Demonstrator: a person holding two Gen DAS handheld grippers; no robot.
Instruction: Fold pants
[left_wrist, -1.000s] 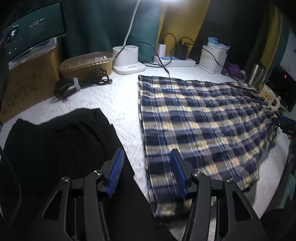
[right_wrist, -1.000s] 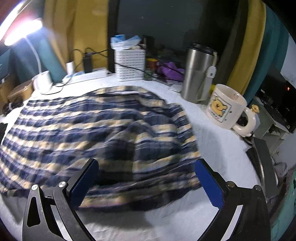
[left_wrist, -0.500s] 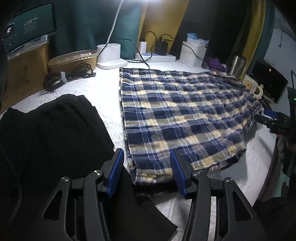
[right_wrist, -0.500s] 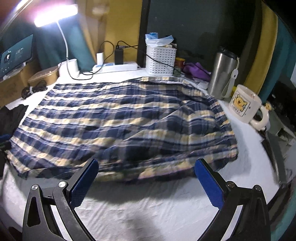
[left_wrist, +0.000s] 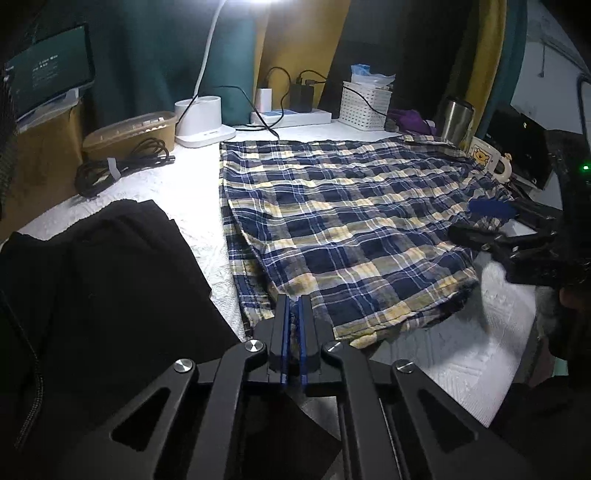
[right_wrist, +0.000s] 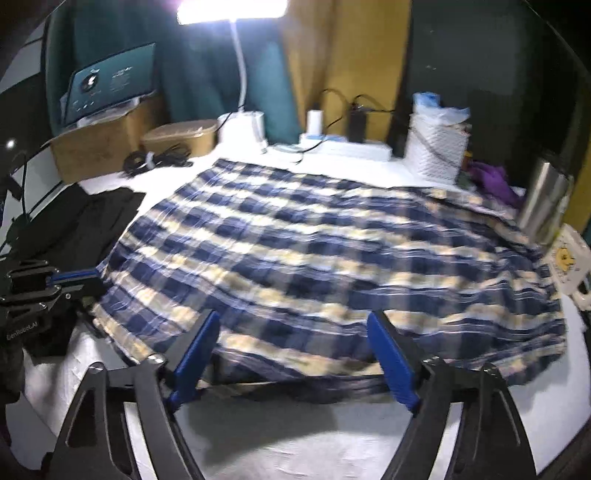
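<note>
The blue, yellow and white plaid pants (left_wrist: 351, 221) lie spread flat on the white table cover (left_wrist: 461, 354). My left gripper (left_wrist: 294, 299) is shut on the near left corner of the pants, with the cloth pinched between its blue pads. In the right wrist view it (right_wrist: 85, 280) shows at the pants' (right_wrist: 314, 251) left corner. My right gripper (right_wrist: 293, 319) hangs over the pants' near edge. Its jaws are closing with the hem between them, and the pads do not press on the cloth. In the left wrist view the right gripper (left_wrist: 476, 221) sits at the pants' right side.
A black garment (left_wrist: 110, 277) lies left of the pants. Along the back stand a coiled cable (left_wrist: 122, 166), a brown container (left_wrist: 129, 129), a lamp base (left_wrist: 203, 122), a power strip (left_wrist: 291, 117) and a white basket (left_wrist: 365, 107). A steel tumbler (right_wrist: 546, 206) and a mug (right_wrist: 565, 258) stand at the right.
My left gripper's jaws closed on the pants' near corner. My right gripper slid left along the near edge, and its jaws narrowed.
</note>
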